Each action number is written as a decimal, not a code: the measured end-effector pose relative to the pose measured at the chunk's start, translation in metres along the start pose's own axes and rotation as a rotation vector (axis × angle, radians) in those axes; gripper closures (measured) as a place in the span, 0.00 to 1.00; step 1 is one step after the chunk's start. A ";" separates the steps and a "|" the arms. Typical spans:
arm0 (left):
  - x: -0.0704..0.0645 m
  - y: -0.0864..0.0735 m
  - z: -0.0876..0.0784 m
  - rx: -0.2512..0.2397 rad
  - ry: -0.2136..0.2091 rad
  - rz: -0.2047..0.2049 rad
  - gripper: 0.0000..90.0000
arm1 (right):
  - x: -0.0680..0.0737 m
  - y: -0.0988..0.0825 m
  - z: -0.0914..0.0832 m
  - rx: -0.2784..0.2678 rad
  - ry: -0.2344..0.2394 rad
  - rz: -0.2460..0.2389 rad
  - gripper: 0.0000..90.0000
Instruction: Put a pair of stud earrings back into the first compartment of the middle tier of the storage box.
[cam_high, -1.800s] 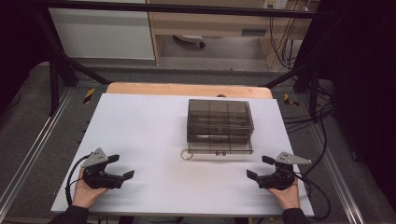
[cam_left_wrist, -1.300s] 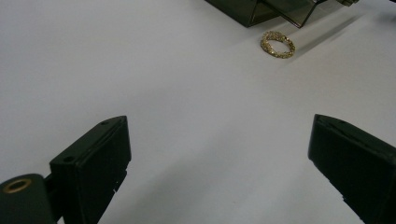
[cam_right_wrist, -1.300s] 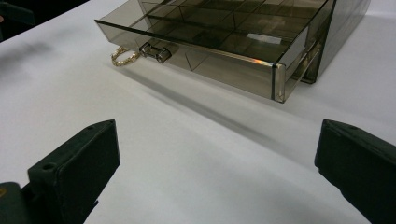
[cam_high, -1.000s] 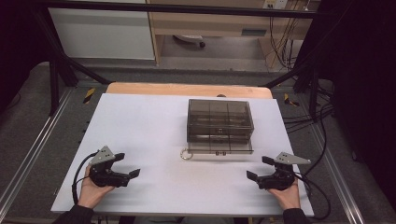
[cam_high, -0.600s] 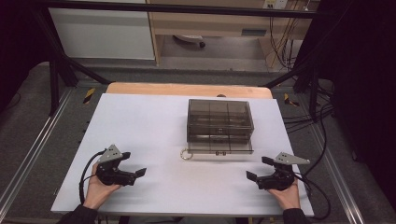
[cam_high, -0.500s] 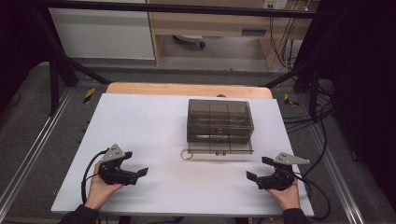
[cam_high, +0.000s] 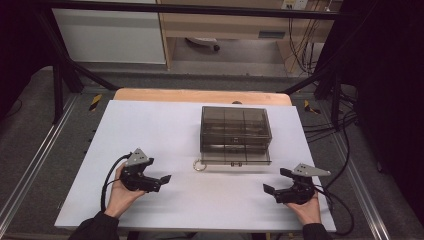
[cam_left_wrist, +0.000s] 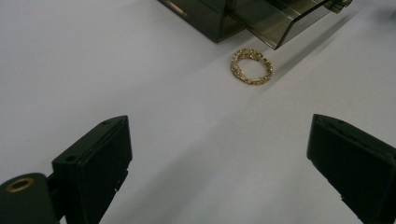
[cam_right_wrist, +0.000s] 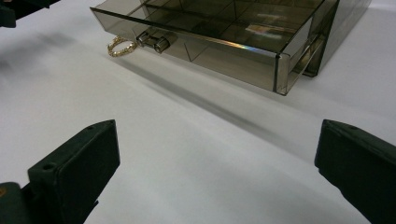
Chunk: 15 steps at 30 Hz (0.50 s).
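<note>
the landmark is the smoky transparent drawer box (cam_high: 235, 130), which stands toward the far middle of the white worktop (cam_high: 150, 130). its bottom drawer (cam_high: 235, 156) is pulled out toward the person, and dividers split the inside into compartments. a small knob (cam_right_wrist: 153, 40) sits on the drawer front.

the gold ring (cam_high: 200, 164) lies flat on the worktop just beside the drawer's near left corner, close to it; whether the two touch cannot be told. in the left gripper view the ring (cam_left_wrist: 251, 67) looks beaded or braided, and it lies ahead of the claw, well apart from it.

the left claw (cam_high: 161, 181) is near and to the left of the box, pointing toward the ring. its jaws are spread wide with nothing between them.

the right claw (cam_high: 274, 181) is near and to the right of the box, below the drawer's right corner, resting low over the worktop. its jaws are also spread wide and hold nothing.
</note>
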<state>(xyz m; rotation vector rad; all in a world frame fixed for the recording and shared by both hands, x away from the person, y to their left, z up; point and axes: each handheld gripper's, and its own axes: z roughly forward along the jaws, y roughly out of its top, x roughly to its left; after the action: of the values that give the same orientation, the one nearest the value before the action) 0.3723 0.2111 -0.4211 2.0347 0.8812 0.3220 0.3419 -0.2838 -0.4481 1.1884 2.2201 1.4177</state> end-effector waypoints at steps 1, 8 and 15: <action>0.000 0.000 0.000 0.000 0.000 0.000 0.07 | 0.000 0.000 0.000 0.000 0.000 0.000 0.01; -0.008 0.013 0.017 0.007 -0.008 0.012 0.08 | 0.000 0.000 0.001 0.004 -0.001 -0.005 0.01; -0.012 0.020 0.029 0.014 -0.004 0.015 0.09 | 0.000 0.000 0.000 0.005 -0.001 -0.006 0.01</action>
<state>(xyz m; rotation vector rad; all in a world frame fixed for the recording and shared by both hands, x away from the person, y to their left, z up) 0.3884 0.1775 -0.4205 2.0549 0.8684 0.3213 0.3420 -0.2835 -0.4486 1.1826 2.2255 1.4101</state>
